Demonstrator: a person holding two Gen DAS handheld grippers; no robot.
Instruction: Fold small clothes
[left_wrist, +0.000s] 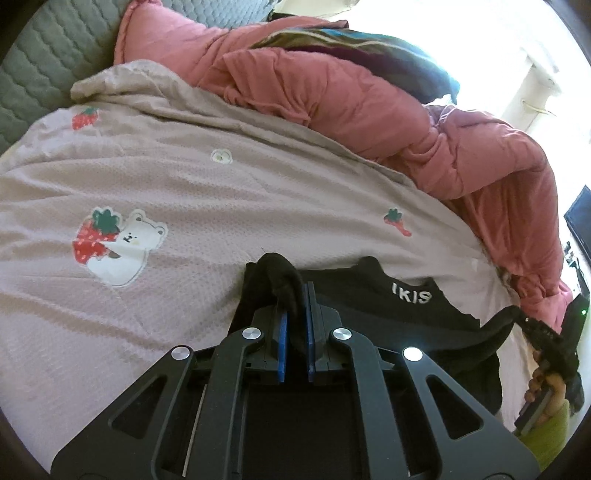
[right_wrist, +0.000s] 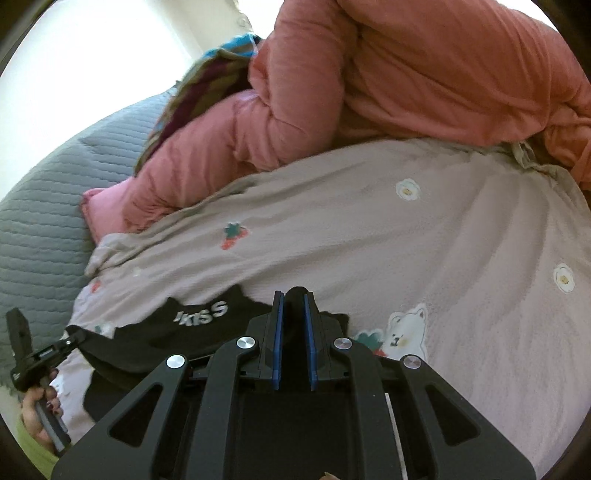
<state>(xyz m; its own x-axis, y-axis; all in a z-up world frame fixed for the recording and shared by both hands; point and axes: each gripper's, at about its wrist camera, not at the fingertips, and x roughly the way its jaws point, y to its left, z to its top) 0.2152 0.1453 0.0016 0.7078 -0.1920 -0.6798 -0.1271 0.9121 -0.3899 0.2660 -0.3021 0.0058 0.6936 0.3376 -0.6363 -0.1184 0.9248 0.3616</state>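
A small black garment (left_wrist: 388, 310) with white letters on its waistband hangs stretched between my two grippers, just above the bed. My left gripper (left_wrist: 295, 295) is shut on one bunched black corner of it. My right gripper (right_wrist: 294, 301) is shut on the opposite corner; the garment (right_wrist: 177, 339) trails off to its left. The right gripper also shows at the right edge of the left wrist view (left_wrist: 532, 325), and the left gripper at the left edge of the right wrist view (right_wrist: 55, 350).
A pale pink bedspread (left_wrist: 166, 177) with strawberry and bear prints covers the bed under the garment. A bunched salmon quilt (left_wrist: 351, 99) lies behind it, with a striped dark cloth (left_wrist: 369, 44) on top. A grey quilted headboard (left_wrist: 44, 66) stands at the far left.
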